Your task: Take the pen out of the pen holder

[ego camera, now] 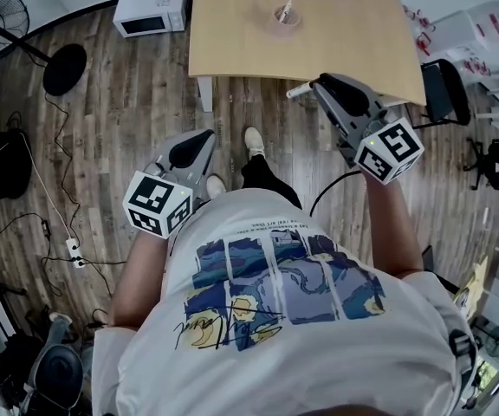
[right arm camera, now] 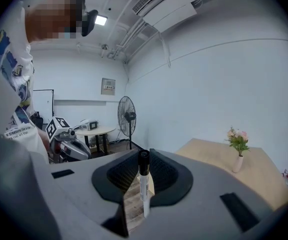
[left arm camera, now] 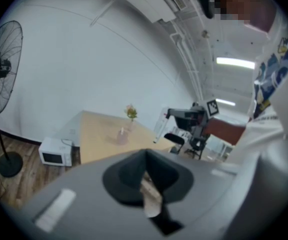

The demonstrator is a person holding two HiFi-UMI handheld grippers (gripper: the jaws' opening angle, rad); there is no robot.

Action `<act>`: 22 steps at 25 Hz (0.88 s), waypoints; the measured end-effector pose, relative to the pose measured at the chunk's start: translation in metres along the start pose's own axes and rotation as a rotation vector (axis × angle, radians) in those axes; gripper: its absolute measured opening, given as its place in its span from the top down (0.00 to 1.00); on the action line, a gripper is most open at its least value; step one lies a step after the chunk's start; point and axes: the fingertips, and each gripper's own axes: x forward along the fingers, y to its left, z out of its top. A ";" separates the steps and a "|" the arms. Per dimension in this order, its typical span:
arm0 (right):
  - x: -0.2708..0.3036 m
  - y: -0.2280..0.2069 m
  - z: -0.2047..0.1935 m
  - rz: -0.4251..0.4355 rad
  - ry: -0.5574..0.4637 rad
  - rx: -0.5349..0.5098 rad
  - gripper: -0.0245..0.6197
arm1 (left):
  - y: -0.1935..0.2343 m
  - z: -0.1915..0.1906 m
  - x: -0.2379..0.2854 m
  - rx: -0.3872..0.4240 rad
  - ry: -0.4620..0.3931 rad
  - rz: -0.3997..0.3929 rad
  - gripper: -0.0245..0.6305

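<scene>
Slippage is the main worry: the right tool (right arm camera: pixel 143 159) is clamped on the pen (right arm camera: pixel 143 184), carried well away from the pen holder (ego camera: pixel 286 16) on the bench (ego camera: pixel 232 50). A loose pinch or a quick swing could drop it onto the wooden floor (ego camera: pixel 128 120). The left tool (left arm camera: pixel 145 156) has its jaws together on nothing (only floor shows behind them). Whether the holder has more pens in it is too small to tell. The head view shows only the pen's white end.

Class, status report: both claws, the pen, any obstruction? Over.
Right claw shut on pen. Left claw shut, empty. Pen holder on table, apart from both. No obstruction seen.
</scene>
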 end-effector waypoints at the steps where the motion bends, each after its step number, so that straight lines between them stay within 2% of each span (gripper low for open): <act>1: 0.000 0.003 -0.001 0.005 0.002 0.000 0.87 | 0.001 -0.001 -0.002 -0.002 -0.001 0.003 0.95; 22: -0.004 0.017 0.010 0.033 0.001 -0.012 0.87 | 0.001 -0.008 -0.009 -0.013 0.002 0.011 0.95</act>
